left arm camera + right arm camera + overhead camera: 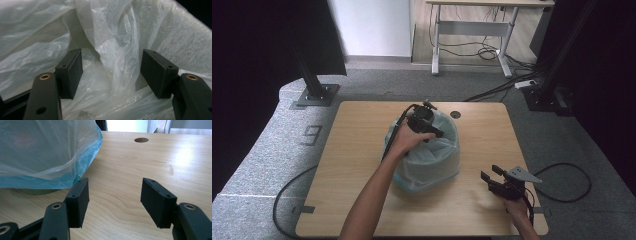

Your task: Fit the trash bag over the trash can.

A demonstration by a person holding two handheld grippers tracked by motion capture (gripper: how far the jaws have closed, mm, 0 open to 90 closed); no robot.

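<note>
A small bin lined with a translucent white-blue plastic bag (pixel 432 162) stands at the middle of the wooden table (pixel 357 150). My left gripper (pixel 434 134) reaches into the bin's mouth from above, held by a bare hand. In the left gripper view its jaws (pixel 112 56) stand apart inside the bag (pixel 37 37), and a loose fold of plastic (pixel 118 72) hangs between the pads without being pinched. My right gripper (pixel 490 172) rests low near the table's front right, open and holding nothing (pixel 113 182). The bag's hem (pixel 45 152) lies to its left.
A round cable hole (pixel 455 114) sits in the tabletop behind the bin. Black cables trail off both sides of the table. A white desk frame (pixel 472 35) and black stand posts (pixel 314 85) stand on the grey carpet beyond.
</note>
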